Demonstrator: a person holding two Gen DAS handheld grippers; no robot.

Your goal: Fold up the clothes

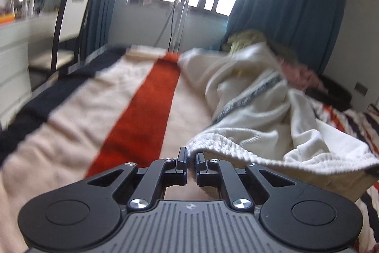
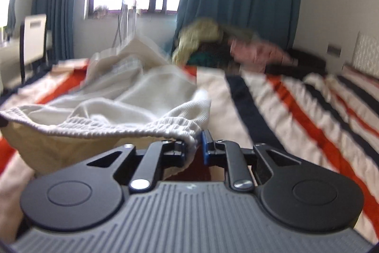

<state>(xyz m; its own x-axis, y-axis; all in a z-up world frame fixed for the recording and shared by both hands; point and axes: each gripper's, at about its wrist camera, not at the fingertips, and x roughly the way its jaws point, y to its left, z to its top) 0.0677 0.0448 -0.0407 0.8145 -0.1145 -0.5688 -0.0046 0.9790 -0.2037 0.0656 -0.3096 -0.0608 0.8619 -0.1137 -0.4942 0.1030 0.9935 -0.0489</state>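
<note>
White garment (image 1: 248, 96) with a ribbed elastic waistband and a dark stripe down one side, lying rumpled across the centre and right of the left wrist view. The waistband (image 2: 113, 128) is lifted clear and stretched into a sagging band across the lower left of the right wrist view, the cream inner face visible beneath. The rest trails back in loose folds.

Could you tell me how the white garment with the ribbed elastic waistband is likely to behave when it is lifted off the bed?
The white garment with the ribbed elastic waistband will probably hang floppy: it already lies in soft folds. The waistband sags between the left gripper and right gripper, so it may stretch. It looks light, though the trailing fabric could drag on the striped bedspread.
</note>
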